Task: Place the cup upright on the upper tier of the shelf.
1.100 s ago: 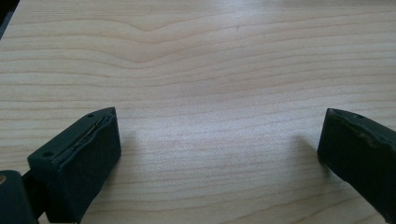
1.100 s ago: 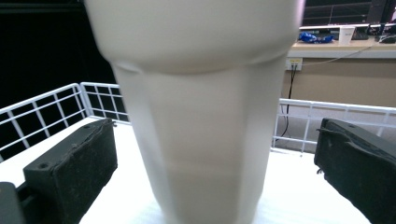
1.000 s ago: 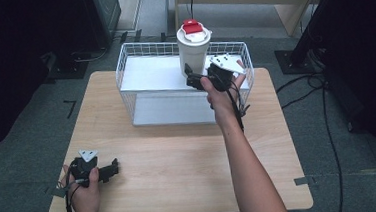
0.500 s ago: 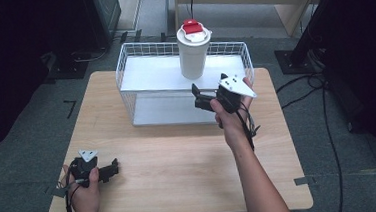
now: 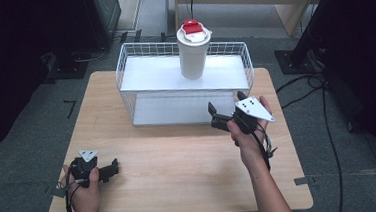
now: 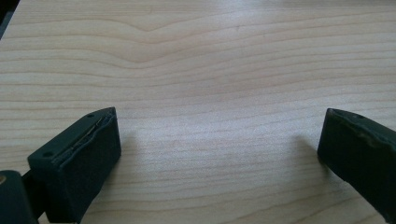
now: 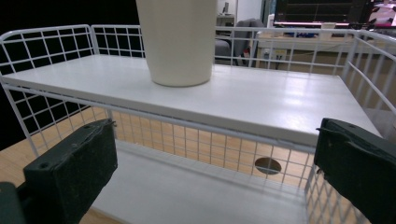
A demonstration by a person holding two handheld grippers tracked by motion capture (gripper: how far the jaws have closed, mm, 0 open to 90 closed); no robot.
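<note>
High view: white, red-lidded cup (image 5: 192,53)

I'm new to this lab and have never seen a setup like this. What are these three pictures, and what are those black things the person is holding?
A person sits at a wooden table and holds a hand-operated gripper in each hand; no robot arm is involved. The high view looks down from above. The left gripper rests low on the table near the person. The right gripper is held in front of a white wire rack. A white cup with a red-topped lid stands on the rack's upper shelf.

The other two pictures come from cameras riding on the grippers, looking out between their two black jaws. The left gripper view faces bare wood. The right gripper view faces the rack's shelves and the cup's base. Both grippers are open and hold nothing.
</note>
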